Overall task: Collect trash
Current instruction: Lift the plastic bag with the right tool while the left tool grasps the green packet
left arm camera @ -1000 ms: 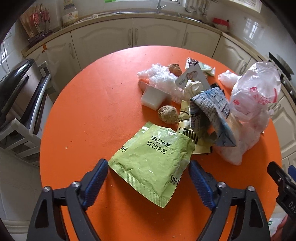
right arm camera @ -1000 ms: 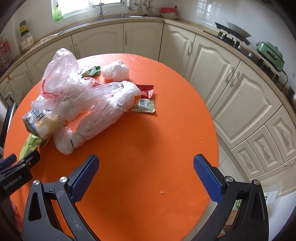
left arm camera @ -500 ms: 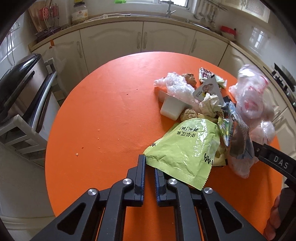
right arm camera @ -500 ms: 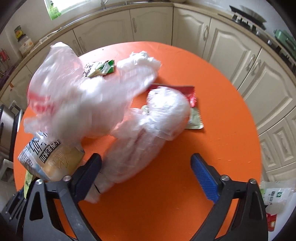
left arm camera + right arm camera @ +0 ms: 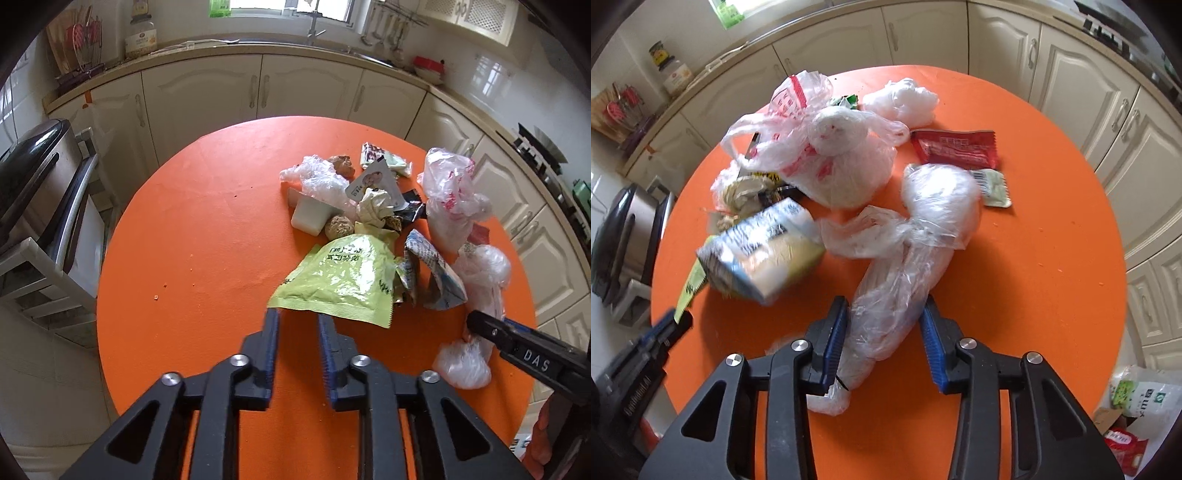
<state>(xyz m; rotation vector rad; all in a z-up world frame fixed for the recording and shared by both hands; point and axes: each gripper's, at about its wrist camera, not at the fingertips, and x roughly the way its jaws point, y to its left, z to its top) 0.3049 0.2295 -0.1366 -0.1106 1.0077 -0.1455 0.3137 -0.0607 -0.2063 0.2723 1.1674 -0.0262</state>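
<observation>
Trash (image 5: 827, 173) on orange table (image 5: 1034, 258)

The right gripper (image 5: 884, 325) points down at the round orange table (image 5: 1034, 258), its jaws closing around a long clear plastic bag (image 5: 905, 266) that lies between the blue pads. Left of it lies a blurred blue-and-white carton (image 5: 764, 247). Beyond sit a knotted white bag with red print (image 5: 831, 155), a red wrapper (image 5: 955, 147) and a crumpled white plastic wad (image 5: 905, 99).
</observation>
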